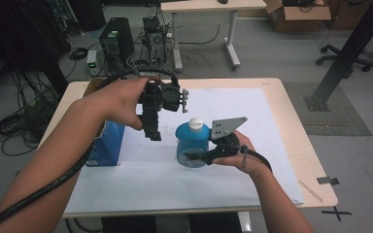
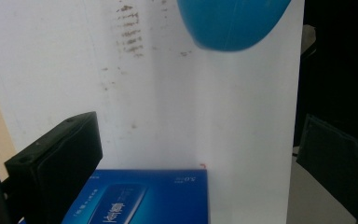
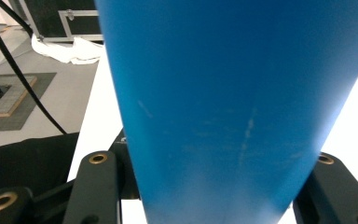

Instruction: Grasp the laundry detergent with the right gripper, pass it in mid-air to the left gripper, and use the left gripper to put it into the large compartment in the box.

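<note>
White paper (image 1: 252, 116) covers most of the wooden table (image 1: 296, 145) at the centre of the high view, with cables and computer cases blurred at upper left. Just right of centre stands a blue bottle (image 1: 192, 144) with a white cap (image 1: 195, 123); the right gripper (image 1: 194, 158) has its jaws clamped on the bottle's lower body — in the right gripper view the blue wall hides everything between them. Above and left, the left gripper (image 1: 151, 131) points down, empty; its jaws stand wide apart in the left gripper view, the right one cut off by the frame edge. A blue box (image 1: 108, 143) stands at centre left, partly hidden behind the left forearm.
</note>
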### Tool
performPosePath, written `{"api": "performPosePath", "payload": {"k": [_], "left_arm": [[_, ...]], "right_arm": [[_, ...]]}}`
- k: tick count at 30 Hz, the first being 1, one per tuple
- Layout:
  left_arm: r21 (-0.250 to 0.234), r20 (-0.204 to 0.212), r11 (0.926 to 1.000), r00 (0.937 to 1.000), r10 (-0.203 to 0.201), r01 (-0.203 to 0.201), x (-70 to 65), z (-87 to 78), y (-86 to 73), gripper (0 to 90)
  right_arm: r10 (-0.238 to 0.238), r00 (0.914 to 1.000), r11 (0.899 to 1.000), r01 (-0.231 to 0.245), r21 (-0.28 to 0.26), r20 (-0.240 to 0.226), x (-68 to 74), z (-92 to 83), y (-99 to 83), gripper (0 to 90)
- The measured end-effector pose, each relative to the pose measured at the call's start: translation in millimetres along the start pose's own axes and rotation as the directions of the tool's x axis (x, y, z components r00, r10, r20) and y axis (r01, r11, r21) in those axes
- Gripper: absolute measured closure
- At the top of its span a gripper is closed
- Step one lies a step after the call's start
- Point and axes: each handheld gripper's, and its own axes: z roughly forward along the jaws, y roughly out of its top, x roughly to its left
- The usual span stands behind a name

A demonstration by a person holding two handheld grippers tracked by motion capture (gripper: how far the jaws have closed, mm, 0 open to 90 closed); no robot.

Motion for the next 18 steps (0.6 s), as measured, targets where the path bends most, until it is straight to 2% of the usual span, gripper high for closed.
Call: {"api": "performPosePath", "payload": {"k": [18], "left_arm": [[-0.004, 0.013, 0.9999, 0.9999, 0.01, -0.01, -5.2, 7.6, 1.9, 0.2]], "right_arm": [[-0.002, 0.9989, 1.0, 0.002, -0.009, -0.046, -1.0, 29.5, 10.9, 45.8]]}}
